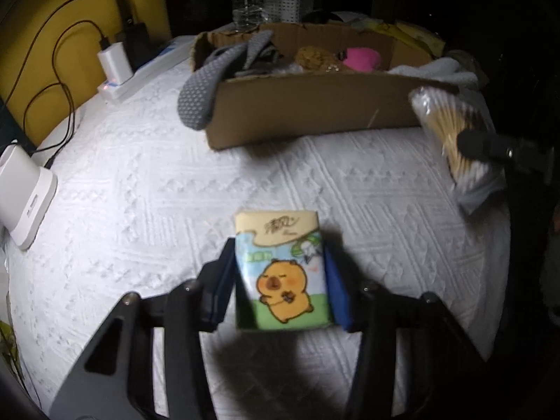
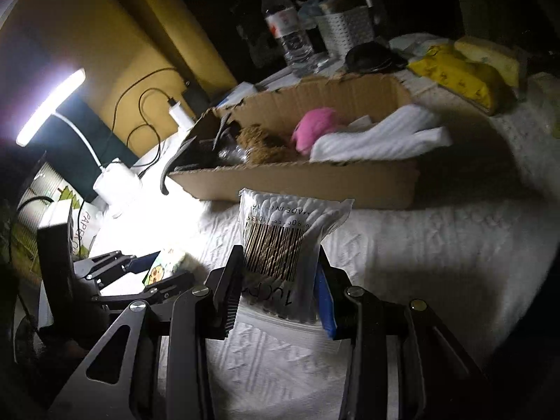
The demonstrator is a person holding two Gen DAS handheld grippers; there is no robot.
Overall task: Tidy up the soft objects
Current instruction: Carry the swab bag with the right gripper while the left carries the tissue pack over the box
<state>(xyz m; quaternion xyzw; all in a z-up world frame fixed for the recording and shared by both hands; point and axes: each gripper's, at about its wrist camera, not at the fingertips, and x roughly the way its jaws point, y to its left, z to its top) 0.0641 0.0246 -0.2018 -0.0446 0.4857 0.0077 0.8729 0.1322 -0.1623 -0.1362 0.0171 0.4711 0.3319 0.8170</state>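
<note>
My left gripper [image 1: 280,273] is shut on a tissue pack [image 1: 280,266] printed with a cartoon capybara, held just above the white quilted cloth. My right gripper [image 2: 280,280] is shut on a clear bag of cotton swabs [image 2: 283,238]; the bag also shows at the right of the left wrist view [image 1: 451,133]. Ahead stands an open cardboard box [image 1: 315,105] holding grey socks [image 1: 203,87], a brown fuzzy item [image 1: 311,57], a pink item [image 1: 360,59] and a white cloth [image 2: 381,140]. The left gripper shows in the right wrist view [image 2: 154,269], low on the left.
A white power strip with a charger [image 1: 112,70] and cables lies at the left. A lit desk lamp [image 2: 49,108], a water bottle [image 2: 287,24], a white perforated holder [image 2: 346,28] and yellow packs [image 2: 462,73] stand around the box. A white dock [image 1: 24,189] sits at the far left.
</note>
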